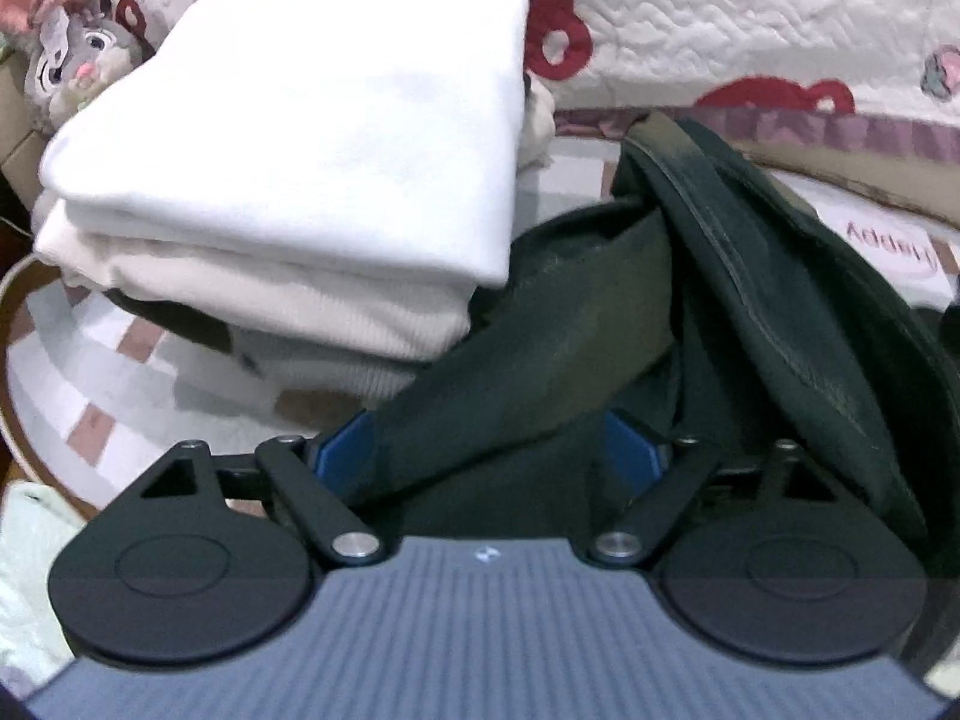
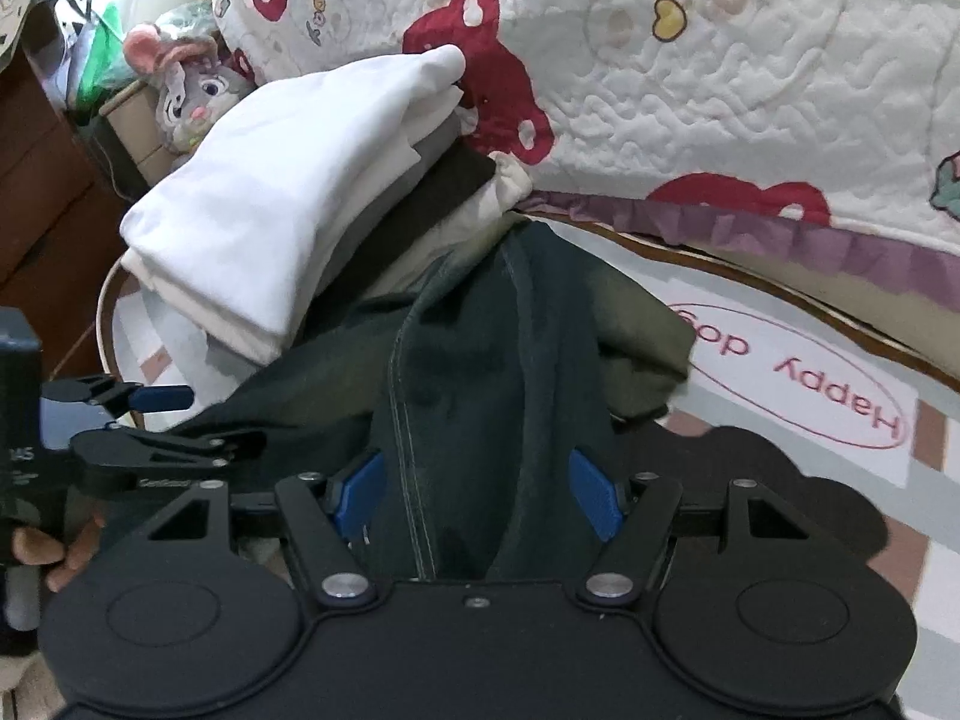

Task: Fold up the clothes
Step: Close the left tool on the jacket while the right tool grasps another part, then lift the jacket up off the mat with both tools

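While both the left gripper (image 1: 489, 450) and right gripper (image 2: 474, 495) pinched the dark garment (image 2: 474, 372), it hung soft and limp (seamed edges offered firmest purchase).

At ten o'clock in my right view sits a grey plush mouse (image 2: 189, 93) with pink ears, beside a green bag (image 2: 102, 54). A quilted white bedspread (image 2: 720, 90) with red bears fills twelve to two. At three o'clock, a mat (image 2: 798, 378) reads "Happy dog".
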Demonstrator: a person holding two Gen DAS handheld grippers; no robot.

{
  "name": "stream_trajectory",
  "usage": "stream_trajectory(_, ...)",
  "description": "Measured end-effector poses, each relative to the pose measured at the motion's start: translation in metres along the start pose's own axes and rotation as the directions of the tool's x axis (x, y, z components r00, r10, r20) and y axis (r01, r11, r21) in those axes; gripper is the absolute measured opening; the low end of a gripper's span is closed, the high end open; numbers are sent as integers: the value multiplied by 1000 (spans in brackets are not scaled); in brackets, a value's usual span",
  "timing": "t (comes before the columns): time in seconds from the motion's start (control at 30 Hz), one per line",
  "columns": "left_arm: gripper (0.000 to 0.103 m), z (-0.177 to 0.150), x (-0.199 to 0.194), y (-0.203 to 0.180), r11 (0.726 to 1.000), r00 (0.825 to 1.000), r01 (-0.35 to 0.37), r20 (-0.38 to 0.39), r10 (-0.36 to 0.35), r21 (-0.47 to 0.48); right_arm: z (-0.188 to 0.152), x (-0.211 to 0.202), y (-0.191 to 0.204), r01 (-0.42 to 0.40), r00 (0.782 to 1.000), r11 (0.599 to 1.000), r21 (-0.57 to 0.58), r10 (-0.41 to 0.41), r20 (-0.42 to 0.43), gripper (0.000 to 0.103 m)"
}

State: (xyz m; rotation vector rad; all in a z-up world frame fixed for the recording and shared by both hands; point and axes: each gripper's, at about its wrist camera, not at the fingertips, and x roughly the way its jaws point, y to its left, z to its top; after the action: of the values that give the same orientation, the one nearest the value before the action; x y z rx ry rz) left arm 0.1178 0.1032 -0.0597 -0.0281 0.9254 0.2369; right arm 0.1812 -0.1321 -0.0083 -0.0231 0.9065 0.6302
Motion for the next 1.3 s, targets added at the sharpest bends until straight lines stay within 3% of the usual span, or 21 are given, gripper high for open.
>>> stream_trajectory(0.1,84,-10,11,-1,999,999,-27,31,28,-24,-1,22,17,-5,1000,1000,-21,5,12,72)
stream_trajectory(0.23,84,-32,17,4,998,995,-62,78,62,-3,4,35,31,58,998,994,-94,-57,10,72)
stream_trajectory(0.37,85,-44,23,15,996,992,-88,86,88,3,11,41,5,86,996,993,-82,-88,-14,73)
stream_trajectory(0.5,88,-43,30,24,998,995,-65,80,66,-25,10,56,-46,65,997,986,155,-57,-53,73)
stream_trajectory(0.57,77,-47,32,23,999,993,-52,102,51,5,6,63,-66,65,997,965,253,-52,-58,73)
stream_trajectory(0.63,48,-49,35,20,998,996,-42,82,39,37,3,70,-81,53,998,942,332,-35,-58,73)
stream_trajectory(0.7,35,-48,33,22,999,996,-26,81,23,29,1,75,-93,23,999,917,399,-3,-50,73)
stream_trajectory(0.83,27,-48,32,29,1000,996,1,90,-1,0,1,88,-96,-14,999,902,431,34,-39,71)
stream_trajectory(0.87,26,-48,33,30,1000,996,9,88,-8,-8,1,92,-95,-19,998,903,428,39,-39,57)
stream_trajectory(0.9,24,-48,34,32,1000,996,16,86,-15,-16,2,95,-91,-34,998,910,413,55,-39,37)
stream_trajectory(0.97,18,-48,33,35,998,996,45,81,-43,-32,2,96,-80,-63,996,925,374,80,-30,14)
stream_trajectory(1.0,11,-47,32,39,995,994,87,75,-84,-50,2,93,-74,-75,996,933,351,87,-19,9)
stream_trajectory(1.1,10,-45,25,50,968,974,223,64,-217,-114,0,81,-55,-125,992,944,304,127,13,8)
stream_trajectory(1.23,11,-47,17,63,905,927,376,70,-370,-197,-12,63,-29,-279,958,918,282,286,18,8)
stream_trajectory(1.3,11,-47,16,66,866,897,440,75,-435,-237,-19,60,-10,-285,955,930,233,297,-15,8)
